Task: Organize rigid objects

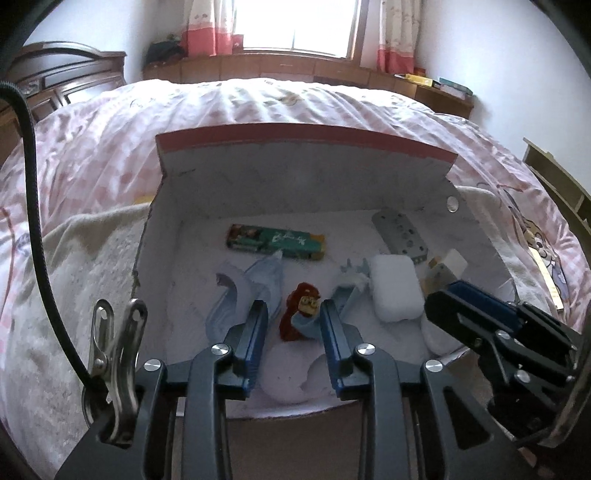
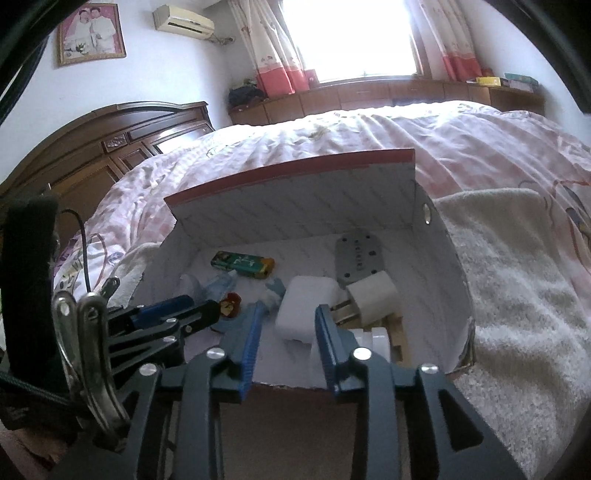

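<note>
Home bedroom, bed (image 2: pixel 424 147) with pink quilt, carved wooden headboard (image 2: pixel 110 147), curtained window (image 2: pixel 351 37), framed portrait (image 2: pixel 91 33)

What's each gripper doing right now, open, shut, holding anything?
Left gripper: open, holding nothing, above the lion figure in the box.
Right gripper: open, holding nothing.
</note>
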`<state>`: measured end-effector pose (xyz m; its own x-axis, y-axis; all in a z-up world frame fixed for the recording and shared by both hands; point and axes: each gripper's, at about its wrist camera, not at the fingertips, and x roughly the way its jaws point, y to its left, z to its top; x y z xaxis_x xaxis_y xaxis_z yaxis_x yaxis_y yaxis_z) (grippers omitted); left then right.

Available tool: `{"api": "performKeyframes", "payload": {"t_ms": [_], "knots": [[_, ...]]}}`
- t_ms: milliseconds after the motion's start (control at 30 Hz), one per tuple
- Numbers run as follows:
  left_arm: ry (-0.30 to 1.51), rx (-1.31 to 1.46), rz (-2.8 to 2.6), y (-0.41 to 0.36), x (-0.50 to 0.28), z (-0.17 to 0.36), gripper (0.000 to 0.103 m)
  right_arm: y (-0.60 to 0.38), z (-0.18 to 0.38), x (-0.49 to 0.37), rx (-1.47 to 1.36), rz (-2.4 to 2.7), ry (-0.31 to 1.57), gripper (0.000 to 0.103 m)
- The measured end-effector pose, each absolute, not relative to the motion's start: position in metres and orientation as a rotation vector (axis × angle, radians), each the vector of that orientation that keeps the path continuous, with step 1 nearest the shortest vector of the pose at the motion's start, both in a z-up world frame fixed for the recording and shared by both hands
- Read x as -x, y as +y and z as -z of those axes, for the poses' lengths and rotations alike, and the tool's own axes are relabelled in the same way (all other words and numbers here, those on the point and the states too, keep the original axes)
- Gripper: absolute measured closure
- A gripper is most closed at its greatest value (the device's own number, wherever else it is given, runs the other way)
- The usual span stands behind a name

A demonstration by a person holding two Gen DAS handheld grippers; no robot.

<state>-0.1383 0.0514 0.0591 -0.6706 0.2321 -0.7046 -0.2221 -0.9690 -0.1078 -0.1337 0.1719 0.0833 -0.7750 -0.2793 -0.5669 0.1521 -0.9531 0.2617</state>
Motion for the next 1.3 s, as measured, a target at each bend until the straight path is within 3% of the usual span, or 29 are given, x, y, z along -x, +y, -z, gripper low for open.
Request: {"api": "performKeyframes", "payload": {"t_ms": [133, 333, 500, 1300], "knots": [[-0.035, 1.138, -2.681, 0.048, 0.134, -0.061, 0.073, 0.171, -0.085, 0.13, -0.921, 2.751, -0.294, 0.057], [-0.058, 1.145, -2.718, 0.042, 0.125, -0.065, 0.072, 0.17, -0.086, 0.123, -0.932, 2.759, -0.273, 0.049], [-0.068, 1.164, -2.745, 0.036, 0.117, -0.067, 0.067, 0.169, -0.087, 0.116, -0.937, 2.757, -0.268, 0.046], [-0.06, 1.197, -2.779, 0.031, 0.062, -0.074, 0.066, 0.17, -0.087, 0.063, -0.98, 2.747, -0.227, 0.043]]}}
